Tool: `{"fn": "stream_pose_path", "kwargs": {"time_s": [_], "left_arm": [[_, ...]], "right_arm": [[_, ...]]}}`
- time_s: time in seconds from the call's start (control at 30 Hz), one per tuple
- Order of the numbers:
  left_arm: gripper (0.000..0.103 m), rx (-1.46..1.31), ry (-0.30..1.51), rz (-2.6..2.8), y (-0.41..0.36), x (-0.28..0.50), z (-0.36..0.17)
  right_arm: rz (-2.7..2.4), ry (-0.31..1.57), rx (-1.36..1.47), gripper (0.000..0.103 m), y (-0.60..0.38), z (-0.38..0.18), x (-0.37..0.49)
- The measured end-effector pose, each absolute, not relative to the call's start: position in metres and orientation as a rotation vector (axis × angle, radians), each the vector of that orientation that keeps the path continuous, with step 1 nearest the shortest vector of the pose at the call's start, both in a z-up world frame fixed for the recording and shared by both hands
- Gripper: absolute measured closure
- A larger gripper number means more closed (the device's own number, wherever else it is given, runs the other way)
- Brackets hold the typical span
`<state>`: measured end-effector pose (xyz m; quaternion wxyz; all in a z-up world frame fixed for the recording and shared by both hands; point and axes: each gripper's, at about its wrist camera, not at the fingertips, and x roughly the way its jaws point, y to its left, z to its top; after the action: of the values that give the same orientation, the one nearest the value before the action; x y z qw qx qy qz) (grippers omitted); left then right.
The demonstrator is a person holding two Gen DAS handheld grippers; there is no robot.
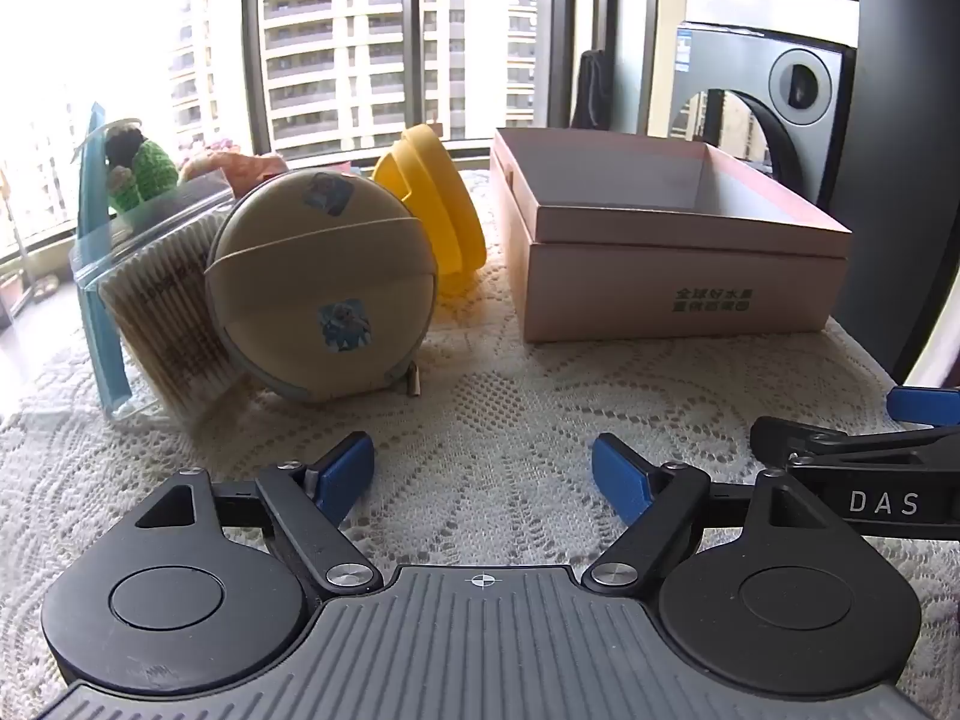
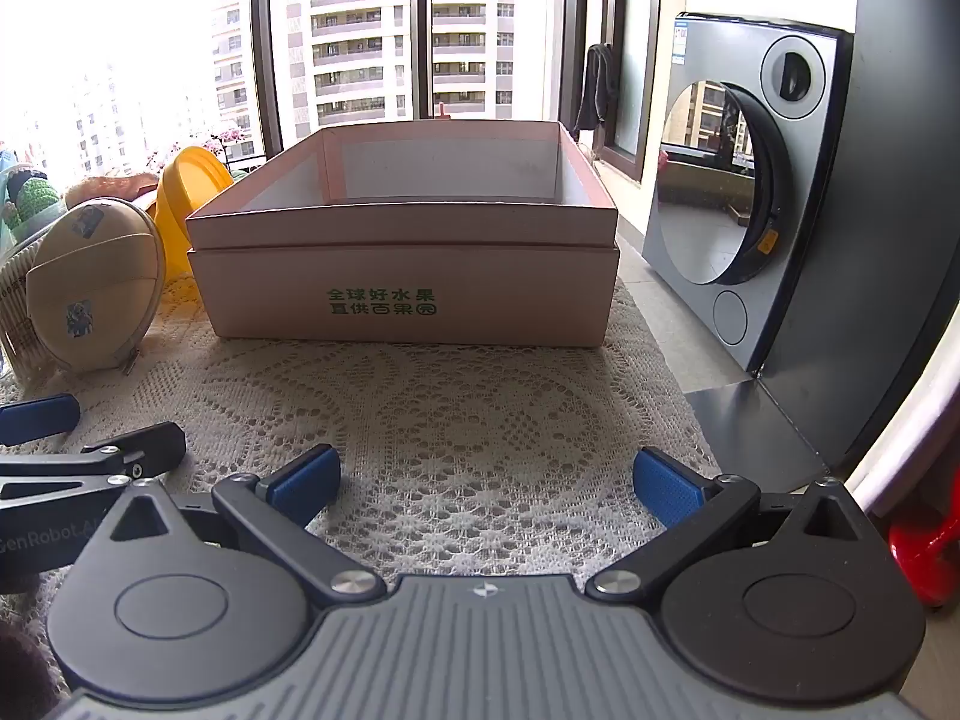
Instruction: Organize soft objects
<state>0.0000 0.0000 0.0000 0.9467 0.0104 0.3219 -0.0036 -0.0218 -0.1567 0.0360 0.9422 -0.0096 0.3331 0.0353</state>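
Note:
A round beige zip pouch (image 1: 321,288) with stickers leans upright at the left, also in the right wrist view (image 2: 90,288). Behind it lie a green crocheted toy (image 1: 144,171), an orange soft item (image 1: 240,165) and a yellow lid-like object (image 1: 438,210). An open pink box (image 1: 660,252) stands at the right, empty inside, and fills the middle of the right wrist view (image 2: 408,276). My left gripper (image 1: 483,480) is open and empty above the lace cloth. My right gripper (image 2: 486,486) is open and empty in front of the box.
A clear tub of cotton swabs (image 1: 162,294) with a blue lid stands behind the pouch. A lace cloth (image 2: 456,396) covers the table. A washing machine (image 2: 744,192) stands past the table's right edge. Windows lie behind.

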Motion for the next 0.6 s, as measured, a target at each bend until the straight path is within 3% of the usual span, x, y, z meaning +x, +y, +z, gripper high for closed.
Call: {"fn": "stream_pose_path", "kwargs": {"time_s": [0.6], "left_arm": [[0.018, 0.007, 0.654, -0.012, 0.0003, 0.0000, 0.0002]], "right_arm": [[0.069, 0.687, -0.026, 0.000, -0.1563, 0.0357, -0.0217]]}}
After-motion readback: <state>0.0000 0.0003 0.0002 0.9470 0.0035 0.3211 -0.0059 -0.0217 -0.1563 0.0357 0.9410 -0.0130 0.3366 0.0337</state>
